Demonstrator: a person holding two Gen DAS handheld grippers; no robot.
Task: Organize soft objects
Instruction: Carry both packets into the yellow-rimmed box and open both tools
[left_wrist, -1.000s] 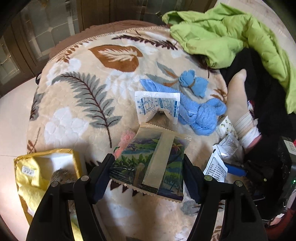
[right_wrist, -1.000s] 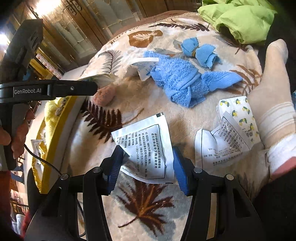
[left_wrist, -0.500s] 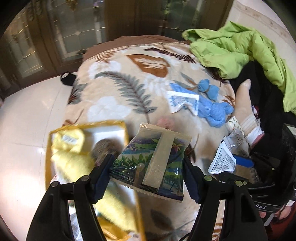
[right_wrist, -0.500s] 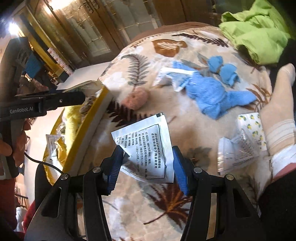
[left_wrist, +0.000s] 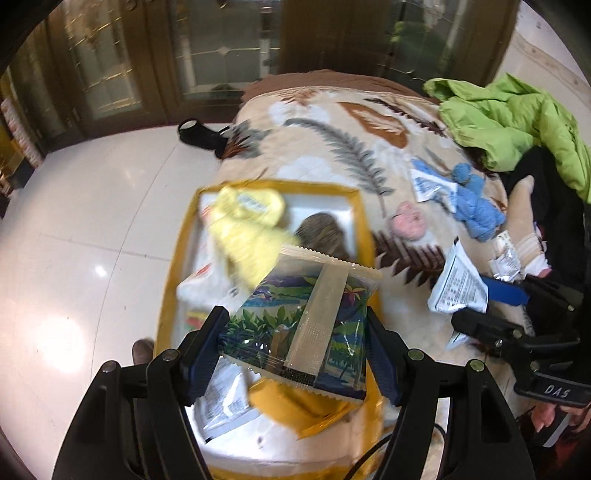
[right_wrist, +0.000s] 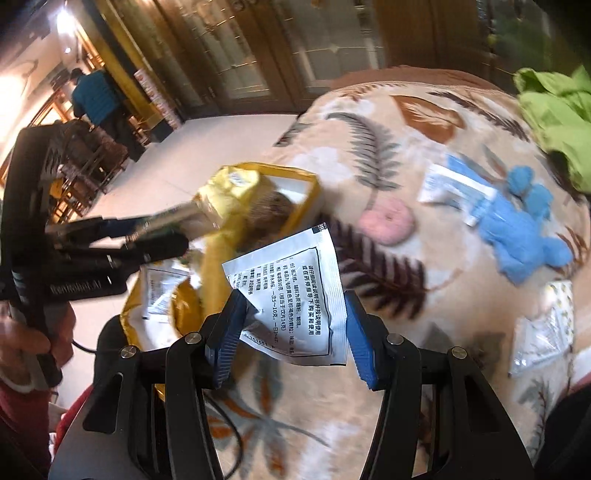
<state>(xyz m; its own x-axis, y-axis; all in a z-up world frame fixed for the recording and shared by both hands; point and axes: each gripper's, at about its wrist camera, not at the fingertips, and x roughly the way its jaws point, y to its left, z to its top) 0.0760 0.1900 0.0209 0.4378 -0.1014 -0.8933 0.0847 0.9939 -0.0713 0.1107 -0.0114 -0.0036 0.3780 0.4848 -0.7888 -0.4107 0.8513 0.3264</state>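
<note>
1. Left tongs (left_wrist: 295, 332) are clamped on a snack packet (left_wrist: 301, 325) printed with palm trees, its pale seam strip facing the camera; the packet hangs over the near end of a yellow-rimmed box (left_wrist: 364, 229).
2. Right tongs (right_wrist: 291, 328) are clamped on a white sachet (right_wrist: 295, 291) covered in black print, held above the blanket just beside the box's near corner (right_wrist: 207, 266).
3. Inside the box lie a yellow cloth (left_wrist: 247, 229), a brownish furry item (left_wrist: 325, 232) and some flat white packets (left_wrist: 225, 402); motion blur makes these hard to read.
4. Beyond, a beige blanket (left_wrist: 332, 122) with fern and leaf prints covers a bed. On it rest a pink ring-shaped soft thing (right_wrist: 386, 221), a blue knitted bundle (right_wrist: 517, 240) with a white-and-blue sachet (right_wrist: 448, 192) touching it, and further loose sachets (right_wrist: 543, 332) at the right edge.
5. A socked foot (left_wrist: 524, 221) lies beside the blue bundle, and a green jacket (left_wrist: 517, 122) is heaped at the far right corner, partly cut off.
6. Glossy white tile floor (left_wrist: 92, 221) runs to dark wood-and-glass doors (left_wrist: 207, 55); a black item (left_wrist: 195, 133) lies on the floor by the bed, its shape unclear.
7. Far left in the right wrist view, a person in a blue top (right_wrist: 96, 99) stands in a lit doorway, small and blurred.
</note>
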